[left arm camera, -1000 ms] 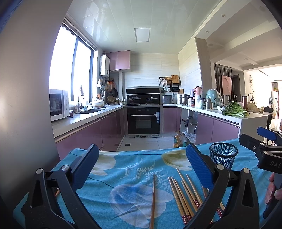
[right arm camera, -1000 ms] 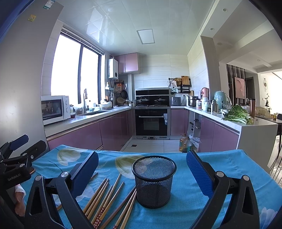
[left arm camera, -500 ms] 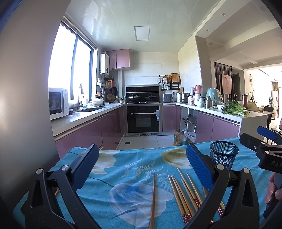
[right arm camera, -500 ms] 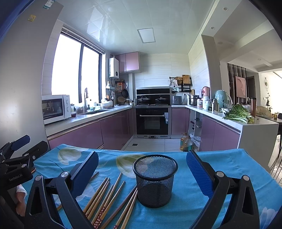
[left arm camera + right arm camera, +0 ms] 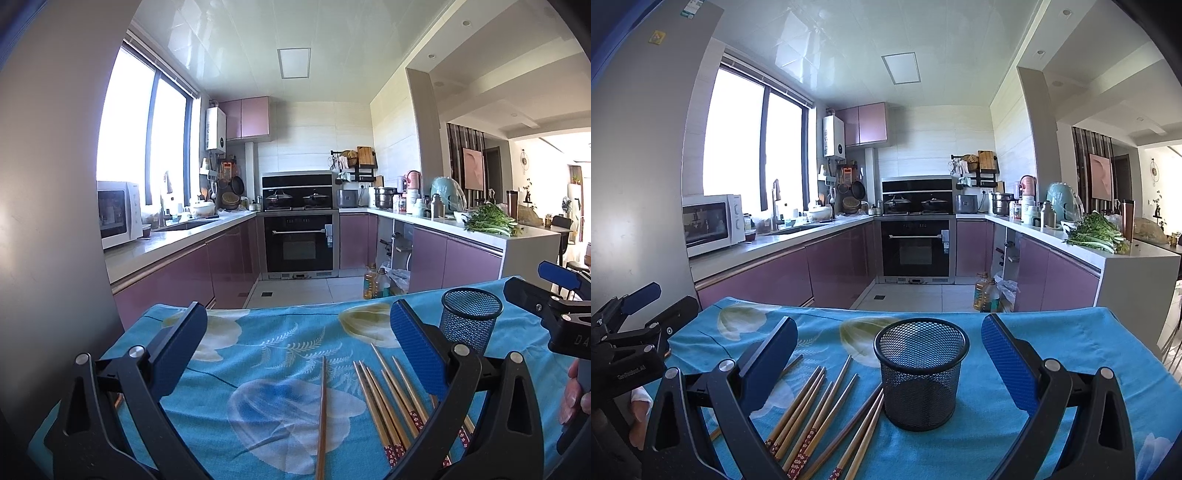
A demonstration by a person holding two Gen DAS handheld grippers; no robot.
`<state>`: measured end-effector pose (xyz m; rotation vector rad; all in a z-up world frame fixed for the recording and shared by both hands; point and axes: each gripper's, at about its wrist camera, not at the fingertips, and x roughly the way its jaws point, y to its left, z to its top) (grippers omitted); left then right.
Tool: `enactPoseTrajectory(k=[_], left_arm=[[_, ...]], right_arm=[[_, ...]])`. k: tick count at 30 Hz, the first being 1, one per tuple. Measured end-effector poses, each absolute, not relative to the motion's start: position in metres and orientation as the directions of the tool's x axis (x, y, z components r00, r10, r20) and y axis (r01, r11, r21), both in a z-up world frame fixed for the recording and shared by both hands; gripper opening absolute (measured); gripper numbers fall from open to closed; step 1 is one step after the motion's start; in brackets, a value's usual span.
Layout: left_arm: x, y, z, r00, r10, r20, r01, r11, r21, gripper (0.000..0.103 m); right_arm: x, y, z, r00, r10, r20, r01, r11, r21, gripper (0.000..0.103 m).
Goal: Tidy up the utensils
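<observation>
Several wooden chopsticks (image 5: 384,402) lie loose on the blue flowered tablecloth (image 5: 258,343), one single chopstick (image 5: 322,413) apart to their left. A black mesh cup (image 5: 921,373) stands upright and empty just right of the chopsticks (image 5: 816,410); it also shows in the left wrist view (image 5: 470,319). My left gripper (image 5: 297,354) is open and empty, above the single chopstick. My right gripper (image 5: 889,358) is open and empty, with the cup between its fingers' line of sight. Each gripper shows at the edge of the other's view.
The table's far edge drops to the kitchen floor, where oil bottles (image 5: 375,286) stand. Purple cabinets, an oven (image 5: 916,247) and counters lie beyond. A grey wall or fridge side (image 5: 55,203) is close on the left.
Both views have tilted slightly; the grippers have barely moved and stay open. The chopsticks and the cup have not moved.
</observation>
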<state>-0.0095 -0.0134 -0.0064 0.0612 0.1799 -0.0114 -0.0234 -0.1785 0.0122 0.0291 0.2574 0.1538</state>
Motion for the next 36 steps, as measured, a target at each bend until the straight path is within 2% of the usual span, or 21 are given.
enactPoseTrajectory(k=[4, 8, 9, 11, 14, 18, 23, 27, 29, 34, 36], left_arm=[[0.004, -0.009, -0.012, 0.971, 0.001, -0.238, 0.017, 0.997, 0.075, 0.098], [0.021, -0.004, -0.024, 0.942, -0.012, -0.336, 0.043, 0.995, 0.085, 0.098], [0.025, -0.004, -0.027, 0.935, -0.013, -0.355, 0.049, 0.995, 0.092, 0.098], [0.033, -0.004, -0.036, 0.917, -0.018, -0.4, 0.065, 0.992, 0.104, 0.098], [0.046, -0.005, -0.049, 0.879, -0.046, -0.475, 0.114, 0.987, 0.115, 0.096], [0.06, -0.011, -0.064, 0.832, -0.079, -0.548, 0.173, 0.977, 0.122, 0.087], [0.082, -0.017, -0.082, 0.757, -0.12, -0.642, 0.233, 0.968, 0.093, 0.07], [0.098, -0.018, -0.096, 0.697, -0.152, -0.701, 0.26, 0.964, 0.05, 0.06], [0.105, -0.02, -0.103, 0.667, -0.163, -0.727, 0.272, 0.962, 0.035, 0.049], [0.121, -0.027, -0.116, 0.599, -0.186, -0.779, 0.298, 0.955, 0.002, 0.039], [0.126, -0.031, -0.118, 0.595, -0.184, -0.782, 0.304, 0.953, 0.007, 0.038]], right_arm=[[-0.017, -0.177, 0.004, 0.922, 0.201, -0.33, -0.197, 0.979, 0.045, 0.097], [-0.008, -0.174, -0.013, 0.864, 0.238, -0.444, -0.24, 0.969, 0.052, 0.096], [-0.004, -0.174, -0.019, 0.843, 0.24, -0.482, -0.246, 0.968, 0.053, 0.093], [0.002, -0.173, -0.03, 0.807, 0.228, -0.546, -0.239, 0.97, 0.051, 0.079], [0.015, -0.174, -0.045, 0.742, 0.219, -0.634, -0.229, 0.971, 0.067, 0.063], [0.027, -0.175, -0.064, 0.668, 0.211, -0.714, -0.228, 0.971, 0.073, 0.05], [0.033, -0.168, -0.075, 0.616, 0.222, -0.756, -0.247, 0.966, 0.082, 0.04], [0.035, -0.17, -0.073, 0.596, 0.226, -0.77, -0.255, 0.963, 0.085, 0.037], [0.036, -0.17, -0.073, 0.587, 0.225, -0.778, -0.26, 0.962, 0.082, 0.034], [0.044, -0.162, -0.076, 0.568, 0.206, -0.797, -0.277, 0.96, 0.051, 0.035], [0.048, -0.16, -0.076, 0.565, 0.21, -0.798, -0.284, 0.957, 0.051, 0.036]])
